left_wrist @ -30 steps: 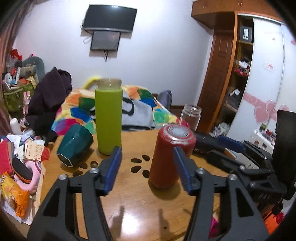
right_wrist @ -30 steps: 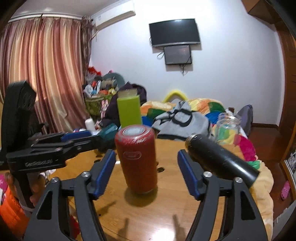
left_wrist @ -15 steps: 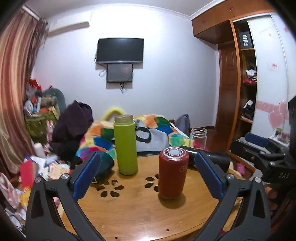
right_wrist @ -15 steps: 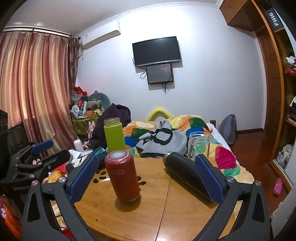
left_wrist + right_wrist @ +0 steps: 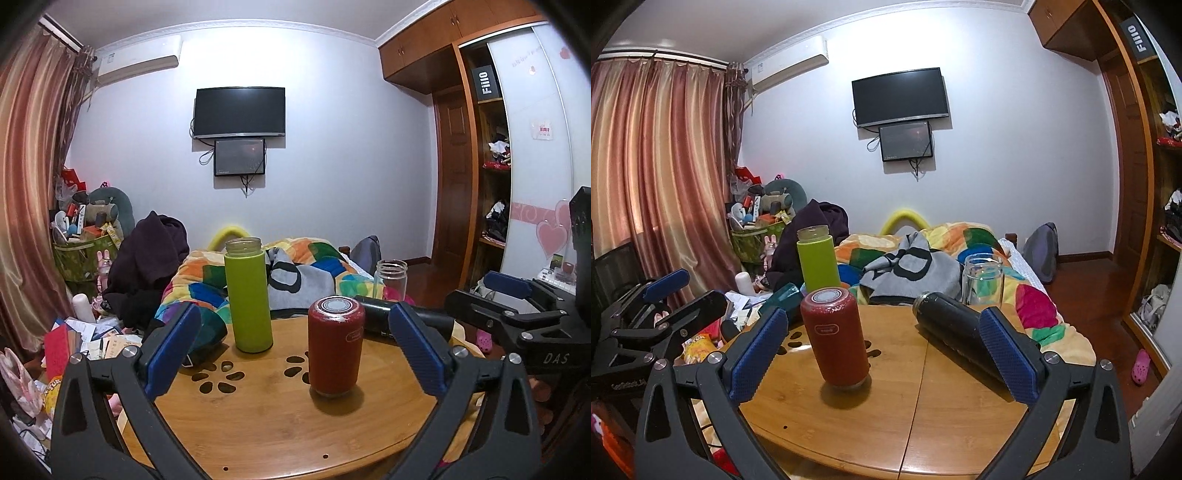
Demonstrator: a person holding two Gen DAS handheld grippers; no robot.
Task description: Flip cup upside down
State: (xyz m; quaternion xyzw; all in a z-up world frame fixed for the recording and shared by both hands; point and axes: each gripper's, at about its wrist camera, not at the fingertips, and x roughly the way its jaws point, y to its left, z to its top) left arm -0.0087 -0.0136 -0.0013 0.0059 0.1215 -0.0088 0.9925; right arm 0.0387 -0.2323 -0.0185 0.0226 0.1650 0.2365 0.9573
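A red cup (image 5: 335,346) stands on end on the round wooden table (image 5: 258,424), its flat grey-ringed end up; it also shows in the right wrist view (image 5: 834,338). My left gripper (image 5: 295,350) is open and empty, held back from the table's near edge. My right gripper (image 5: 884,350) is open and empty too, back from the table. Each gripper shows in the other's view, the right one (image 5: 517,306) at right and the left one (image 5: 665,295) at left.
A green bottle (image 5: 248,295) stands behind the red cup. A black flask (image 5: 956,328) lies on its side at right, a glass jar (image 5: 982,278) behind it. A dark teal cup (image 5: 207,332) lies at the table's left. A bed with clutter is beyond.
Both grippers have pulled back from the red cup and opened wide. The cup stays standing on the table.
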